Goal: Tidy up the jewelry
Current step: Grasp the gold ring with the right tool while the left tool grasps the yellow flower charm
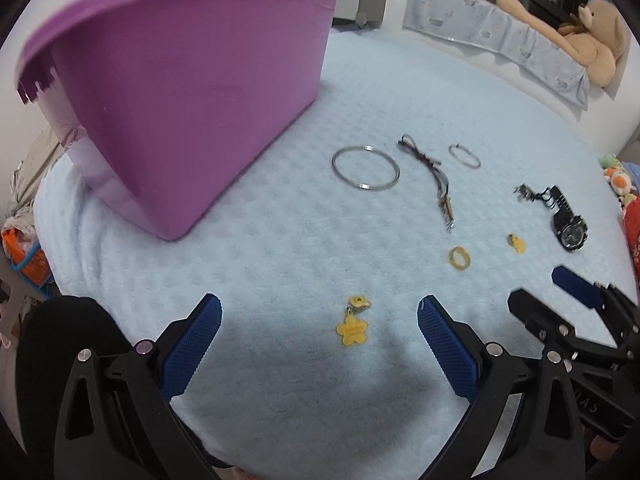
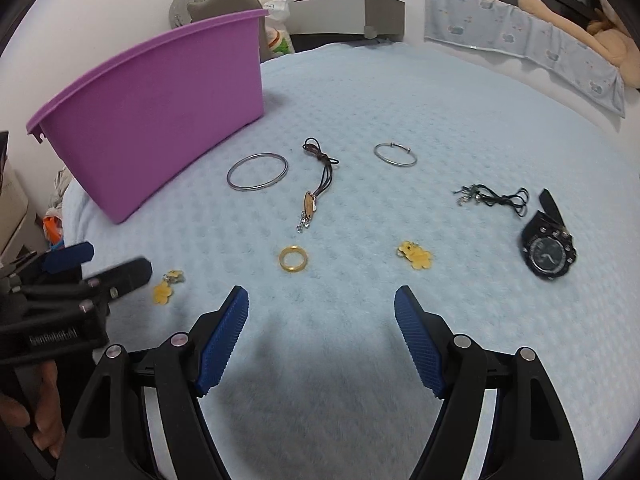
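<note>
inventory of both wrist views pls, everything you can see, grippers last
purple bin: 1, purple, far left on the blanket
blanket: 1, light blue, under everything
large bangle: 1, silver, beside the bin
small bangle: 1, silver, far centre
brown cord necklace: 1, brown with pendant, between the bangles
black cord necklace: 1, black, right, near the watch
watch: 1, black, far right
gold ring: 1, gold, centre
flower charms: 2, yellow, one right of the ring, one before the left gripper
plush toy: 1, tan, background right
left gripper: open, blue pads
right gripper: open, blue pads
</note>
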Motion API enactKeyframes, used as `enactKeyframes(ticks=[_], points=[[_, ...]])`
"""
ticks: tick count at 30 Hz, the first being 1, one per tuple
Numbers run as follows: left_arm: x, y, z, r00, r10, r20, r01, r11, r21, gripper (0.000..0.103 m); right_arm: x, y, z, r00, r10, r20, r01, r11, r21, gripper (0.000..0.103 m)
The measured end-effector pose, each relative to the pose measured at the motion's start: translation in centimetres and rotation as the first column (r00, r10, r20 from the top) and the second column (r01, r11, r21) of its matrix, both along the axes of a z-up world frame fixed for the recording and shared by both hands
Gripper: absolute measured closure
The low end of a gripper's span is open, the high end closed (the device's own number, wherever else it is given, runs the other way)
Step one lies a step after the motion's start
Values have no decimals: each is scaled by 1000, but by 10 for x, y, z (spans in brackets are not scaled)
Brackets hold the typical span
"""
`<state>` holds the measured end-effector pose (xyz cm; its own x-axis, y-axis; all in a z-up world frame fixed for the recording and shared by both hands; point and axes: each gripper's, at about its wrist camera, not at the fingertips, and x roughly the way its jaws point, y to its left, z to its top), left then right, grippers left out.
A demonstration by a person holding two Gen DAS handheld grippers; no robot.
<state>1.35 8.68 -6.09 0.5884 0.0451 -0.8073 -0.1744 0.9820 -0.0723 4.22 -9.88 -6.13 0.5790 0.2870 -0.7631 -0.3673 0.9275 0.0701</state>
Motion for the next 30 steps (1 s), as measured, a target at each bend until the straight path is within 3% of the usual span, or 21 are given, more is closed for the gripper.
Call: enactKeyframes(ticks=[10,27,30], points=[[5,-4,-26,999,26,-47,-26,1000,-8,6,26,12,-20,998,59,-10,-59,998,-13,31],[4,-7,-44,995,98,-28,-98,995,18,6,49,27,-43,992,126,-20,-127,991,-34,32],[4,-7,-45,992,121,-23,-121,993,13,6,54,29,-45,990,139,-19,-140,989,-42,36]])
